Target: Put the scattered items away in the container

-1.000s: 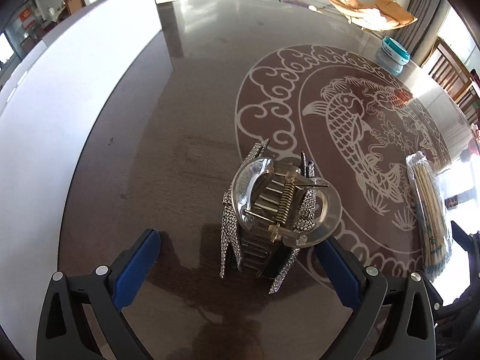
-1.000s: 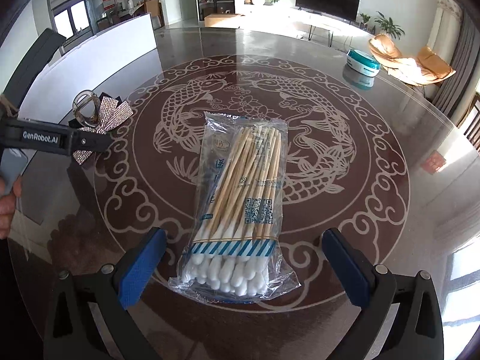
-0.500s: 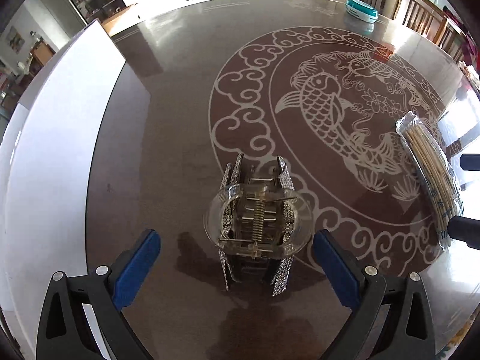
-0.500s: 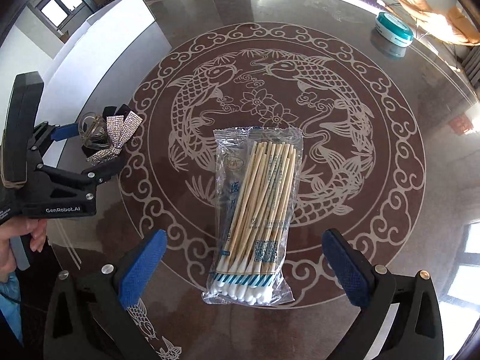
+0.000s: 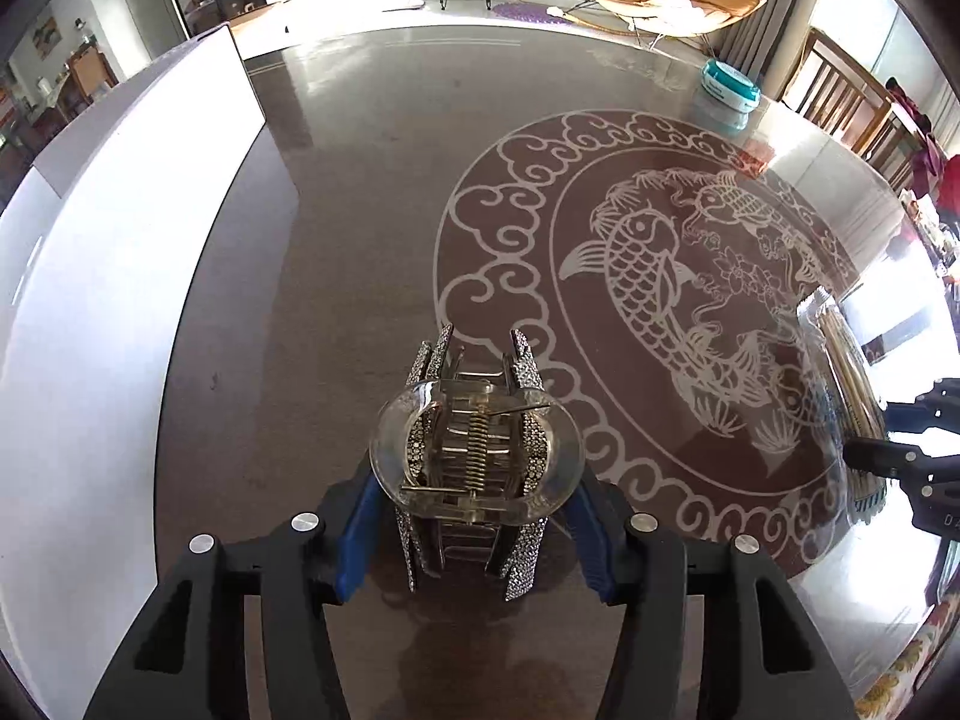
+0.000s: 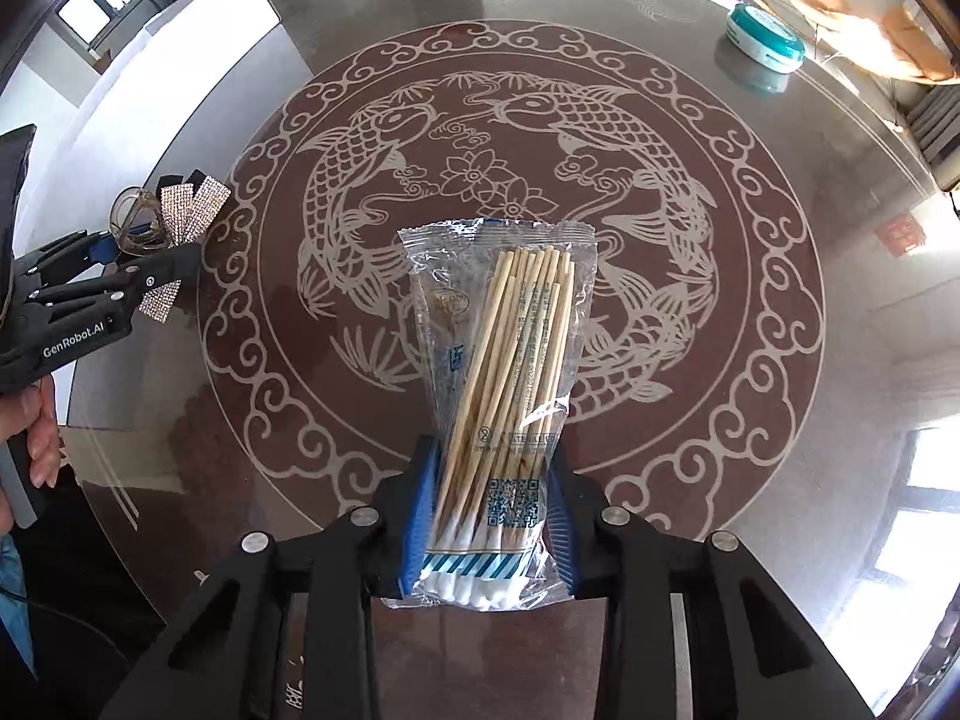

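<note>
The desk [image 6: 840,360] is brown with pale fish and curly clouds; the hair clip [image 5: 474,456] is clear and sparkly silver; the fingers [image 6: 420,510] are blue

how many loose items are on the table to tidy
2. The hair clip sits near the white box, between the closing left gripper jaws; the swab pack lies on the fish pattern, between the closing right gripper jaws. Others may be hidden.

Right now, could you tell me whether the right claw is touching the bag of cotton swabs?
Touching. In the right wrist view, the closing right claw has both blue pads against the sides of the bag of cotton swabs, pinching it inward.
</note>
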A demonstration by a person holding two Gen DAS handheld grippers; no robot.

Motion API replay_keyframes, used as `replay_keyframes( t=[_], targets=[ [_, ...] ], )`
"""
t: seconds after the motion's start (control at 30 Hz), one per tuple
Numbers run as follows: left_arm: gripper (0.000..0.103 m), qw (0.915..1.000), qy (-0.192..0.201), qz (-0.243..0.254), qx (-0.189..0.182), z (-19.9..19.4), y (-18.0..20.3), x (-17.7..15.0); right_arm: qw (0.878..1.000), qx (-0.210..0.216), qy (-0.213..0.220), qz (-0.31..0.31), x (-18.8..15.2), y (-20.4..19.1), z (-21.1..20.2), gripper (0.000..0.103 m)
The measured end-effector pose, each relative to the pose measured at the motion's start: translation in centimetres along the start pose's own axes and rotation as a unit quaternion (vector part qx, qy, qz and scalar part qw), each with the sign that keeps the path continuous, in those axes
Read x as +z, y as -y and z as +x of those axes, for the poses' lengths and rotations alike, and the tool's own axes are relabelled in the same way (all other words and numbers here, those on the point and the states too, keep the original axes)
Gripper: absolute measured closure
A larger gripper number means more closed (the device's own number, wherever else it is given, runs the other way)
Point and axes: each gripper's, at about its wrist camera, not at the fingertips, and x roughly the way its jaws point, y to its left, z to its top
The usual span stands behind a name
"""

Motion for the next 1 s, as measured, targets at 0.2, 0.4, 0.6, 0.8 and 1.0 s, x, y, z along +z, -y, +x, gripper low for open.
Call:
replay_keyframes(
  t=[0.2,0.4,0.6,0.8,1.0],
  targets=[
    [0.048,0.9987,0.035,0.036,-0.008,-4.8,1.5,1.1,0.999,0.012,0.034,-0.006,0.0,-0.9,-3.8,0.069],
    [0.048,0.9943,0.084,0.062,0.019,-12.0,-3.9,1.7,0.995,0.032,0.082,-0.036,3.6,-5.3,-7.7,0.069],
    [0.048,0.9932,0.087,-0.001,0.077,-16.6,-16.4,-0.1,0.985,0.065,0.127,-0.097,10.2,-15.3,-10.6,0.069],
    [0.048,0.9871,0.068,-0.088,0.115,-17.2,-27.4,-3.8,0.965,0.142,0.152,-0.162,15.3,-28.6,-12.4,0.069],
    [0.048,0.9805,0.043,-0.154,0.114,-15.0,-33.6,-5.9,0.953,0.151,0.134,-0.225,17.5,-40.0,-8.5,0.069]
  ],
)
